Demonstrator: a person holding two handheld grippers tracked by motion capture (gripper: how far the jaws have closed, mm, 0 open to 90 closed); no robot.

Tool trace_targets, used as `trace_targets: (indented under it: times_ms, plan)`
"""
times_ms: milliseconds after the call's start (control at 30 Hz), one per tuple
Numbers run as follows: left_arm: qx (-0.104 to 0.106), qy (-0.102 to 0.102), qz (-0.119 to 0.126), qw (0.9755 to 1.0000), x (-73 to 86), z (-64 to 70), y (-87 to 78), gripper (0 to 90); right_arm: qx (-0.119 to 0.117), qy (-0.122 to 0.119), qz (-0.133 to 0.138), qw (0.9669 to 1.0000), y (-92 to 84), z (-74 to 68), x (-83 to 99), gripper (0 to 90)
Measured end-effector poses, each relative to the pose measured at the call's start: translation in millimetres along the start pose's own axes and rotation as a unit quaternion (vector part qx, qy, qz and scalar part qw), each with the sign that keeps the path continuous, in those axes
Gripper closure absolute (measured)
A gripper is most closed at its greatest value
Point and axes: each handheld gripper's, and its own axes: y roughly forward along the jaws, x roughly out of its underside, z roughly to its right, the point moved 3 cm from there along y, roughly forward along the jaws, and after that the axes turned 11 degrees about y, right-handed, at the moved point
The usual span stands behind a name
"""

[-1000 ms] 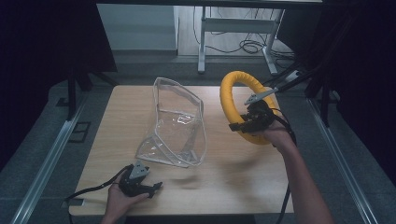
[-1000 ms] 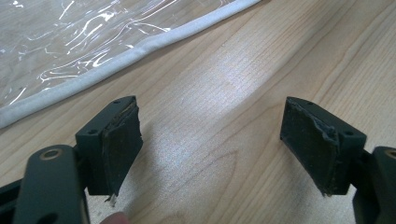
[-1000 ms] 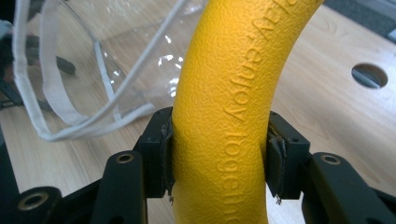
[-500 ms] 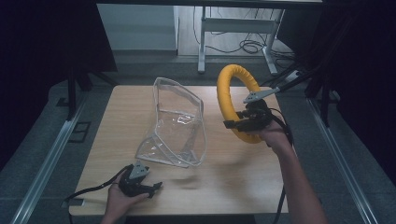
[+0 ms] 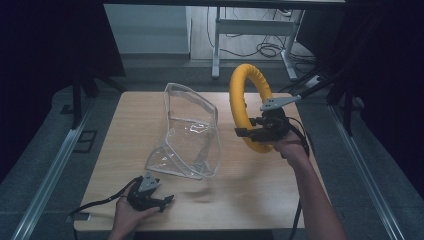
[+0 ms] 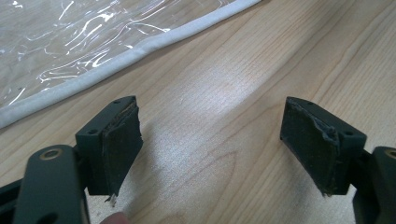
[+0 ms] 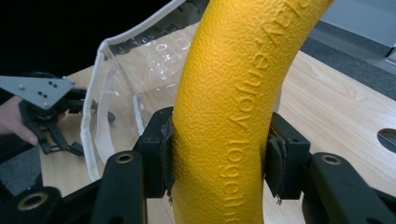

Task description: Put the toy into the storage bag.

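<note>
with the right gripper (image 5: 245,133) clamped on the yellow ring (image 5: 243,100), held upright just right of the clear bag (image 5: 192,132), use the idle, open left gripper (image 5: 165,201) to steady the bag's rim.

A: Setting, class?

B: Lab or test room, staged for recording. Evidence: one bare wooden table (image 5: 260,200) at frame centre, black curtains (image 5: 55,45) screening the upper left and right.

A: Further items?

B: Grey floor; metal rails (image 5: 47,175) along both table sides; a metal desk frame (image 5: 250,30) with loose cables (image 5: 260,49) at upper centre. No household furnishings.
</note>
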Motion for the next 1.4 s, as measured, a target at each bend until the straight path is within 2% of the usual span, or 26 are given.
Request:
trace_targets:
  times_ms: [667, 1067, 1400]
  plan:
    - [0.000, 0.000, -0.001, 1.0000, 0.3, 0.2, 0.7, 20.3, -0.025, -0.002, 0.025, 0.9994, 0.5, -12.4, -4.9, 50.4]
    - [0.001, 0.000, -0.002, 1.0000, 0.3, 0.3, 0.7, 20.4, -0.033, -0.004, 0.029, 0.9990, 4.1, -17.4, -6.9, 50.3]
    - [0.001, 0.000, -0.002, 1.0000, 0.3, 0.4, 0.9, 20.3, -0.045, -0.017, 0.044, 0.9979, -0.1, -30.5, -16.0, 50.1]
